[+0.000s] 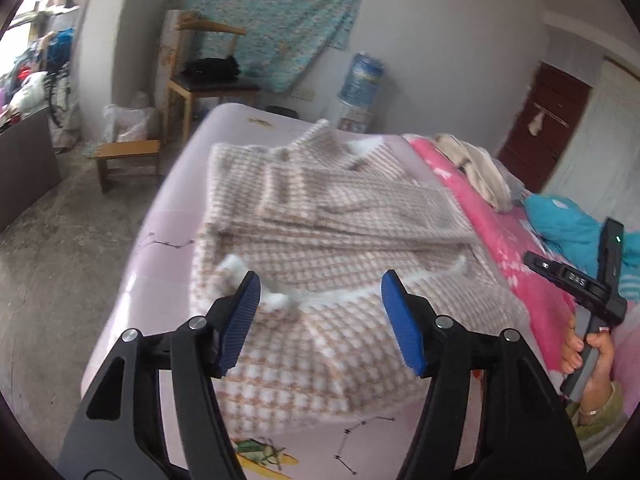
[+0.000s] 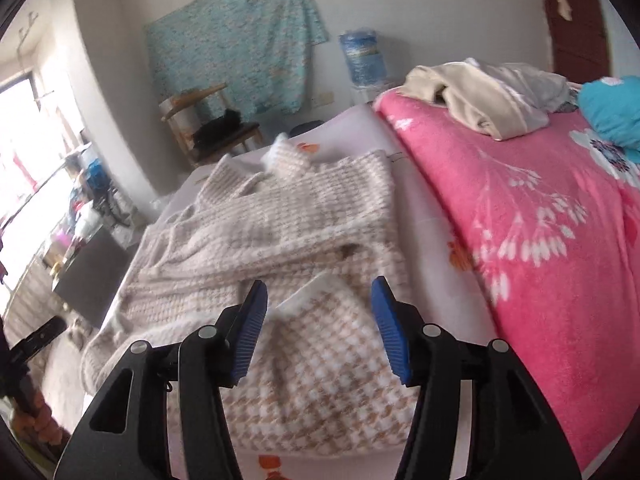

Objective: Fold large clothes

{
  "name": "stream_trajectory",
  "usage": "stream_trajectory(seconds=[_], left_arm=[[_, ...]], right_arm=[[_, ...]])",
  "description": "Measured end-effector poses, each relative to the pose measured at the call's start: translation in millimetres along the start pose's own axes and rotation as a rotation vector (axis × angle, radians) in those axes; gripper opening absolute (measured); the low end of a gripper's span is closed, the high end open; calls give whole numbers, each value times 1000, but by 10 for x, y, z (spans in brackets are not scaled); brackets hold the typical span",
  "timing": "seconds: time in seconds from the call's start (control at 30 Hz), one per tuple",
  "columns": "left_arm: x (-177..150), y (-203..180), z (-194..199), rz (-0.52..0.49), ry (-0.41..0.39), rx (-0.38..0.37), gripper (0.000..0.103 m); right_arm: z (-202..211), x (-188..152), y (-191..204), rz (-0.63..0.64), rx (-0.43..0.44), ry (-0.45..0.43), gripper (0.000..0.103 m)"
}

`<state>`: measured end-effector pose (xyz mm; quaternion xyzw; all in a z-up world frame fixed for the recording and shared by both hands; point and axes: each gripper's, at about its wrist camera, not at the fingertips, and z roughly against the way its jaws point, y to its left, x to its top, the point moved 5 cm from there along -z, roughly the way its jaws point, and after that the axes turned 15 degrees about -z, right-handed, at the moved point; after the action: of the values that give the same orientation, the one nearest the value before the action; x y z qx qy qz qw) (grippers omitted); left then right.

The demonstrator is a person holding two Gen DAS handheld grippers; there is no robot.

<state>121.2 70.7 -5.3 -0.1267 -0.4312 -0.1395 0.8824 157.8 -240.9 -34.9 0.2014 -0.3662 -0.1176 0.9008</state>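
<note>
A large beige-and-white houndstooth garment [image 1: 320,216] lies partly folded on the pale lilac bed sheet [image 1: 168,240], with white fleecy edges showing. It also shows in the right wrist view [image 2: 280,216]. My left gripper [image 1: 320,288] is open and empty, hovering just above the garment's near part. My right gripper [image 2: 318,294] is open and empty, above the garment's near white-edged corner [image 2: 316,288]. The right gripper's body [image 1: 588,284], held in a hand, shows at the right edge of the left wrist view.
A pink flowered blanket [image 2: 540,220] covers the bed's right side, with a beige clothes pile [image 2: 488,96] and a blue item [image 2: 612,108] on it. A wooden chair [image 1: 208,80], a low stool [image 1: 128,156] and a water dispenser [image 1: 360,84] stand beyond the bed.
</note>
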Motion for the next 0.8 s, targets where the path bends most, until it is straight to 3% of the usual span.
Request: stream_trajectory(seconds=[0.1, 0.17, 0.23, 0.3, 0.43, 0.57, 0.67, 0.8], left_arm=[[-97, -468, -232, -128, 66, -77, 57], [-245, -693, -431, -191, 150, -95, 46], [-469, -777, -616, -214, 260, -88, 45], [-694, -734, -726, -169, 334, -104, 46], [-644, -672, -606, -133, 292, -128, 44], [-423, -481, -459, -79, 196, -88, 46], [-430, -276, -633, -13, 254, -18, 48], [-494, -183, -829, 27, 283, 11, 44]], right_arm=[[-169, -306, 337, 161, 10, 98, 51], [-292, -491, 406, 227, -27, 173, 39], [-412, -675, 307, 234, -88, 267, 30], [-517, -884, 106, 173, -120, 382, 27], [-392, -841, 43, 148, -101, 391, 26], [-304, -480, 65, 110, -45, 294, 30], [-474, -293, 22, 80, -61, 264, 39], [-808, -375, 72, 53, -5, 359, 39]])
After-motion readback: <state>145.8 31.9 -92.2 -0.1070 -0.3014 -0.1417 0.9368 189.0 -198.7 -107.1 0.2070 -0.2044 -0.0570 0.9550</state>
